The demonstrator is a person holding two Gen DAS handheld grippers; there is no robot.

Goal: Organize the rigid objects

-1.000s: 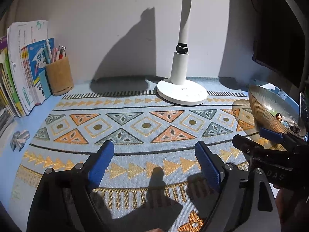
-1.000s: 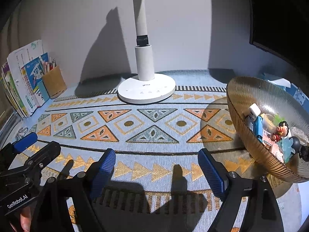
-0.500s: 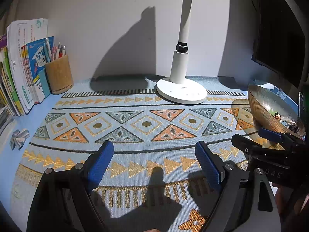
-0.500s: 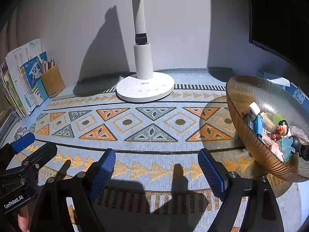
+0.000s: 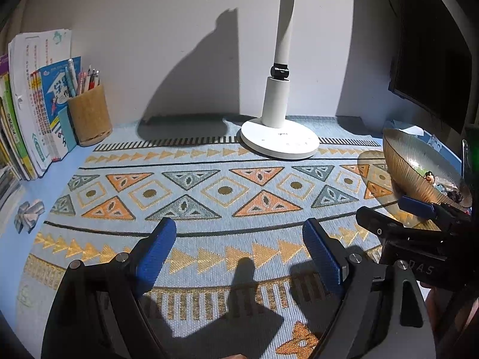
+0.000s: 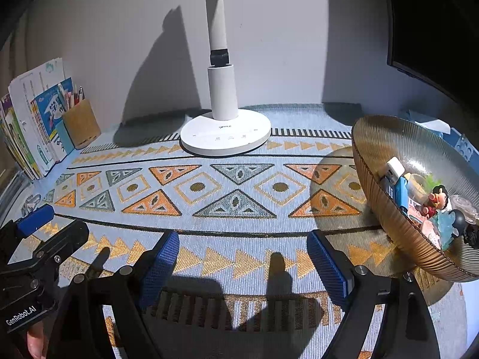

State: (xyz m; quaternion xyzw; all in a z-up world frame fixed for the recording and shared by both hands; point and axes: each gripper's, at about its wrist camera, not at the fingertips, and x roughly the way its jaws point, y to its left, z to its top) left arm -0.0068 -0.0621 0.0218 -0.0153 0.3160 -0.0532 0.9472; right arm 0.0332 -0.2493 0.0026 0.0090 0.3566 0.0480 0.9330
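Nearest the left wrist camera, the left gripper (image 5: 236, 239) hangs tilted downward over the patterned mat (image 5: 209, 191), its blue-padded fingers (image 5: 155, 251) spread wide with nothing between them. The right gripper (image 6: 242, 245) takes the same downward pose beside it, fingers (image 6: 326, 260) likewise spread and empty; both cast dark shadows on the weave just below. Each camera catches the other tool at its edge (the left one shows at the lower left of the right wrist view, with a bit of a hand (image 6: 36, 341) under it).

Just to the right of the right gripper stands a ribbed amber bowl (image 6: 386, 149) on the mat. The small rigid objects (image 6: 419, 200) lie gathered inside it on its far-right side: a white and blue block, a small red-and-black figurine, a pale blue piece and some clear ones. The bowl leans its open face toward the camera; none of the fingers touch it.

Farther back, at the mat's far edge, sits a white desk lamp (image 6: 224, 134) on its round base, its stem rising out of the picture. At the far left of the desk (image 5: 18, 197), a wooden pen holder (image 5: 89, 116) stands against upright books (image 5: 33, 110), close to the wall. A crumpled bit of paper (image 5: 28, 215) lies off the mat at the left. A dark monitor (image 5: 431, 68) hangs at the far right.
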